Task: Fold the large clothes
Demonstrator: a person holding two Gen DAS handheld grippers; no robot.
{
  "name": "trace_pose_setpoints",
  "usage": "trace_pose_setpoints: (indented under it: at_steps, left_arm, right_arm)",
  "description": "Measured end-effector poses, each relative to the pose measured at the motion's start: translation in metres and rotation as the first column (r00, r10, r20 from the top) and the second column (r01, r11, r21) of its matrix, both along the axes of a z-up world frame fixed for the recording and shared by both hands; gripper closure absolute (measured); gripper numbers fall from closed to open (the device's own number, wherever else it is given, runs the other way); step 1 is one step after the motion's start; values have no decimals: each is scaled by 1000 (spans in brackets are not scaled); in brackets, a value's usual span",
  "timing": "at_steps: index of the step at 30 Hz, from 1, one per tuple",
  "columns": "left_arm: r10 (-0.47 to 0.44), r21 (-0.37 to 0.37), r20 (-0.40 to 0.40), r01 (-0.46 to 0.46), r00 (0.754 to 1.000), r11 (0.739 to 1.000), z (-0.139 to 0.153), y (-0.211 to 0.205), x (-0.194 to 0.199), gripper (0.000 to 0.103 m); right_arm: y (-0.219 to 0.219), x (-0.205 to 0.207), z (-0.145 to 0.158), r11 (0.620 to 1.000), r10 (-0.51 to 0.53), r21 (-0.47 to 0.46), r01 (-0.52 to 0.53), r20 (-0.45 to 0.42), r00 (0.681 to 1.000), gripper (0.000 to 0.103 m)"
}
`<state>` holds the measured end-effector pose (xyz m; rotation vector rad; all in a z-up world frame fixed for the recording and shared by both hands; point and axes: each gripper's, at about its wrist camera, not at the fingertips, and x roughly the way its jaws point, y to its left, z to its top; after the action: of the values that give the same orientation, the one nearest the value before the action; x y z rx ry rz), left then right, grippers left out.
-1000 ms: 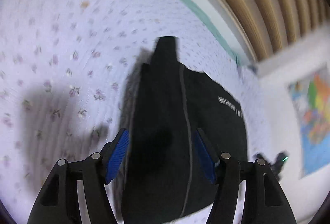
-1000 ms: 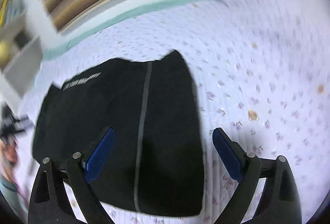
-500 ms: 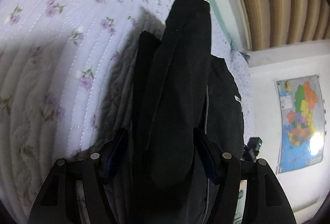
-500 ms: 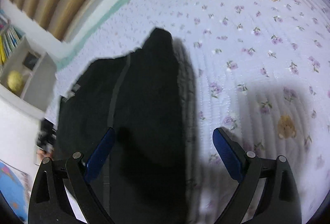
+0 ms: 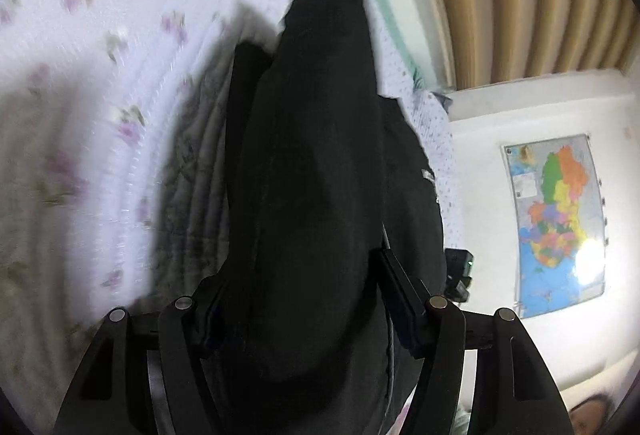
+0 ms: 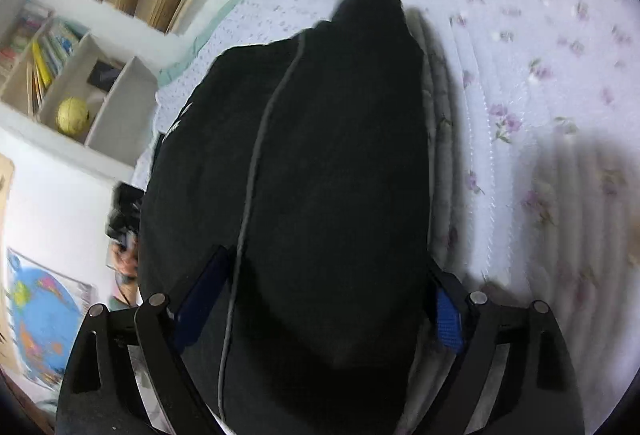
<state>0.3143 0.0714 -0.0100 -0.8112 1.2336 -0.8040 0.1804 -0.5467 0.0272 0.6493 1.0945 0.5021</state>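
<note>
Black garment (image 5: pixel 312 171) on a floral bed (image 5: pixel 100 83), its folds filling both the left claw (image 5: pixel 298 309) and right claw (image 6: pixel 320 299), each part-open around it.

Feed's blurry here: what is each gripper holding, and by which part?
Black garment lies bunched between both grippers' fingers; whether either has clamped it, or on which part, cannot be told.

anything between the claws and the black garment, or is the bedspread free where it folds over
Nothing visible. The black garment already fills the gap of the left claw and the right claw. The floral bedspread beside it shows only shadow.
</note>
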Motion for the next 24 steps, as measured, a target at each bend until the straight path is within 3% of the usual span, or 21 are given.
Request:
trace_pose_setpoints:
  at_steps: [2,6,8,10,12,16,20,24]
  left_arm:
    - [-13,25,-9,13,1000,1000,2,-9,5,34]
    - [-23,101,6,22,1000,995,12,-26,4,31]
    - [-21,168,71,9,997,986,24,-31,-3,48]
    - [-17,223,163,-20,987,975,44,-37,-19,65]
    - [-8,227,235,-47,972,973,69,-43,-40,70]
    - [-13,174,347,-51,938,983,126,-56,-88,72]
    - [-26,143,422,-39,906,989,182,-65,-143,73]
    - [-16,105,441,-34,897,994,218,-60,-199,73]
  right_arm:
    - [4,11,-4,999,30,46,-30,6,1000,9]
    - [34,33,-3,997,81,-16,-80,28,996,11]
    - [42,35,4,997,62,-41,-60,50,997,16]
    - [40,24,16,998,43,-51,-38,92,995,36]
    - [34,12,27,999,12,-38,-7,134,991,52]
    - [39,-24,62,997,-44,-52,55,184,982,65]
    - [45,-74,98,996,-89,9,90,229,969,69]
    - [55,-126,138,995,-97,3,99,259,961,69]
